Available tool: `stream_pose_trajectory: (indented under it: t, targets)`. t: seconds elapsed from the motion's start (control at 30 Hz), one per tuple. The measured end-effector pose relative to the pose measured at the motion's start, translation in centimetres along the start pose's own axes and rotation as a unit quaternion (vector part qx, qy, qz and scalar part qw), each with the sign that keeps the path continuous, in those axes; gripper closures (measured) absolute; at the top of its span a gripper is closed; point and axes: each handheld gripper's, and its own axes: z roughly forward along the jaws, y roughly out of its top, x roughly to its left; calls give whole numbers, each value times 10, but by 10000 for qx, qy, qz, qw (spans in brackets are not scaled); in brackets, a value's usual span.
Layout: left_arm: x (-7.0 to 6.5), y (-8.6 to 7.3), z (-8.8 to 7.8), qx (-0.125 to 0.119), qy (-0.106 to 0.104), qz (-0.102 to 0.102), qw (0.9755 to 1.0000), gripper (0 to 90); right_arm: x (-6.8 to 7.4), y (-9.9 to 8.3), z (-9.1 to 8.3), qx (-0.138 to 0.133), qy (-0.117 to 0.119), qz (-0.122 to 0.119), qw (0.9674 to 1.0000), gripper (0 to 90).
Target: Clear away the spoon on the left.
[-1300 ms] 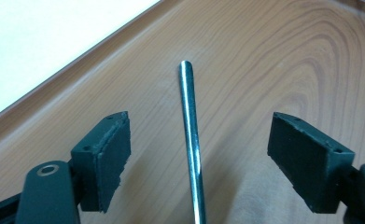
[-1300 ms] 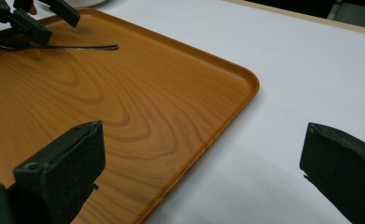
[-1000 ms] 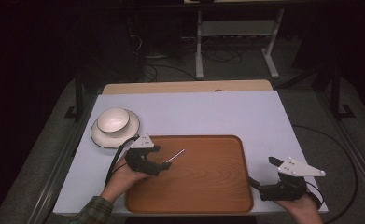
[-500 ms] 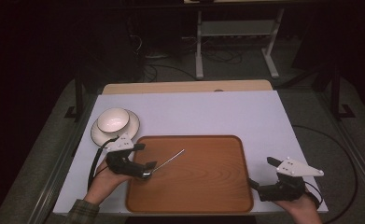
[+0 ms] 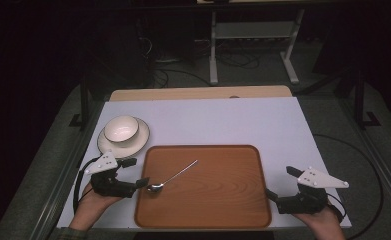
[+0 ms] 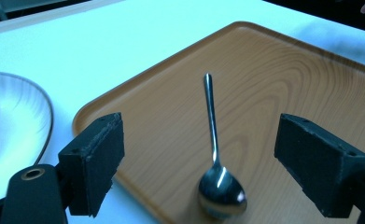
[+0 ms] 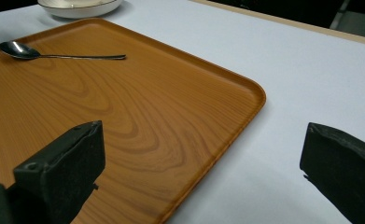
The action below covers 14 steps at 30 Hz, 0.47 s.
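Your left gripper (image 5: 139, 172) sits at the left edge of the tray (image 5: 233, 210), jaws spread wide and holding nothing. Its own view puts the spoon (image 6: 216, 158) between the two jaws, bowl nearest you and handle pointing away across the wood grain; neither jaw touches it. That view also catches the rim of the plate (image 6: 26, 135) off to the left, on the white worktop (image 6: 124, 42).

Your right gripper (image 5: 277, 184) rests near the front right corner of the worktop, just beside the tray's right edge, jaws wide apart and empty. Its view looks low across the tray, one jaw over the wood and the other over bare worktop, with the spoon (image 7: 54, 53) lying far off by the opposite edge.

From above you get the whole layout: the bowl (image 5: 121, 128) standing on the plate near the left edge of the worktop, beyond your left hand (image 5: 90, 207). No writing or label can be read anywhere.
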Motion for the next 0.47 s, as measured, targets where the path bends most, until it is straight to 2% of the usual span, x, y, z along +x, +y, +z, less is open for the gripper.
stream_pose_trajectory:
  t: [0.2,0.3,0.47]
  targets:
    - [1,-13,-15,-29,55,22,10000,154,0,1,1,-21,3,0,10000,0]
    - [2,-20,-21,-25,110,-34,9999,154,-1,2,1,-38,-1,-5,10000,0]
    - [2,-21,-22,-50,120,-85,9999,154,0,2,3,-21,30,-18,10000,0]
